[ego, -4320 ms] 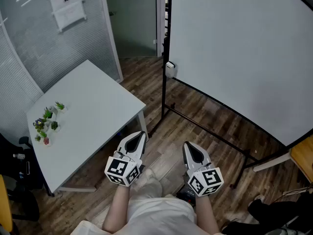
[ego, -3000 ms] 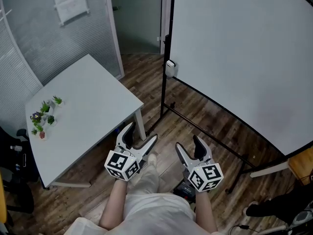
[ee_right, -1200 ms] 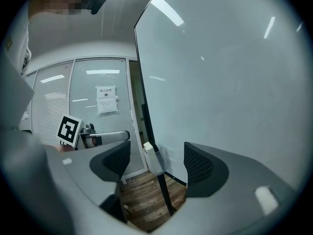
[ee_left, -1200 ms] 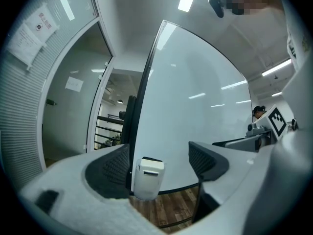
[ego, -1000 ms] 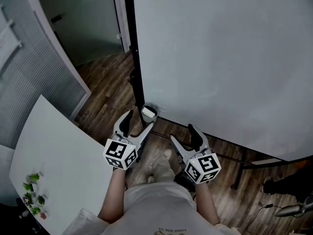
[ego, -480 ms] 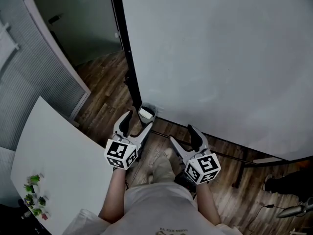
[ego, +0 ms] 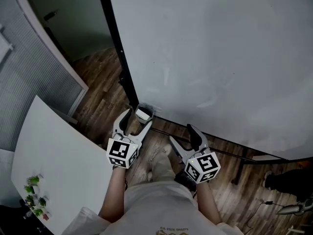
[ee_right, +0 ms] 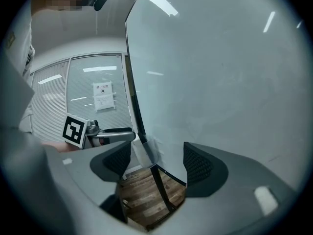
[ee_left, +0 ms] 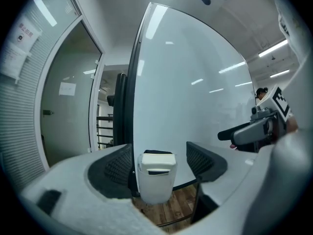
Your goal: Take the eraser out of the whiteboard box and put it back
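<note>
A small white whiteboard box (ego: 143, 113) hangs at the whiteboard's (ego: 220, 58) lower left corner, beside the black post (ego: 113, 43). The eraser (ee_left: 157, 159) stands in it, its cream top and dark felt edge showing above the rim. My left gripper (ego: 138, 121) is open and reaches up to the box (ee_left: 156, 182), which appears between its pads (ee_left: 119, 165) without touching them. Its jaws have just been closing a little. My right gripper (ego: 181, 135) is open and empty, lower right of the box (ee_right: 145, 153).
A white table (ego: 54, 155) with tiny plants (ego: 34, 199) stands at the left. A ribbed glass partition (ego: 39, 67) is behind it. The whiteboard stand's black feet (ego: 244, 163) cross the wooden floor (ego: 102, 82). My legs and a shoe (ego: 164, 155) are below.
I have stepped closer to the whiteboard. The left gripper has moved forward and a little down, so the box now stands between its jaws. The right gripper has sunk slightly.
</note>
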